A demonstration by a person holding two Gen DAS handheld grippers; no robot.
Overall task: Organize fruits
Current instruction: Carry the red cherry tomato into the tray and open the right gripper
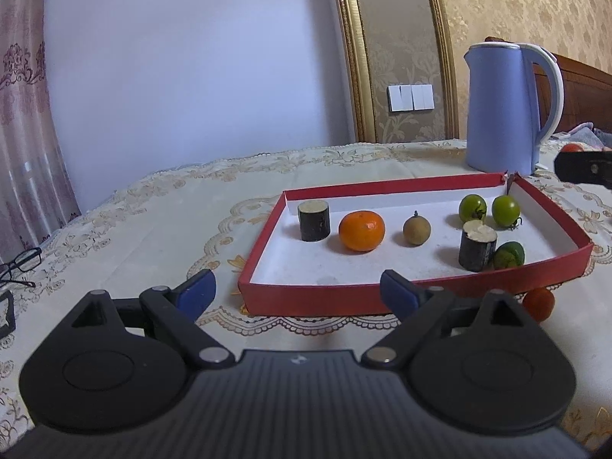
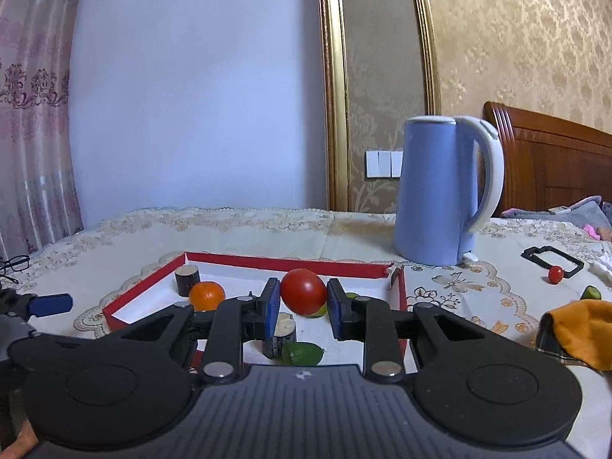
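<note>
A red-rimmed tray (image 1: 550, 204) (image 2: 287, 264) with a white floor holds an orange (image 1: 361, 230) (image 2: 206, 295), a brown longan (image 1: 417, 228), two green tomatoes (image 1: 472, 208), a lime (image 1: 508, 254) (image 2: 302, 352) and two dark cylinders (image 1: 314, 221) (image 1: 478, 246). My right gripper (image 2: 302, 302) is shut on a red tomato (image 2: 304, 291), held above the tray's near side. My left gripper (image 1: 298, 290) stands open at the tray's near rim, nothing between its fingers. Another red tomato (image 1: 538, 303) lies on the cloth outside the tray's near right corner.
A blue kettle (image 1: 501, 111) (image 2: 440, 191) stands behind the tray. To the right lie a cherry tomato (image 2: 555, 274), a black frame (image 2: 552, 262), a green fruit (image 2: 591, 292) and an orange cloth (image 2: 581, 329). Glasses (image 1: 19, 264) rest at the far left.
</note>
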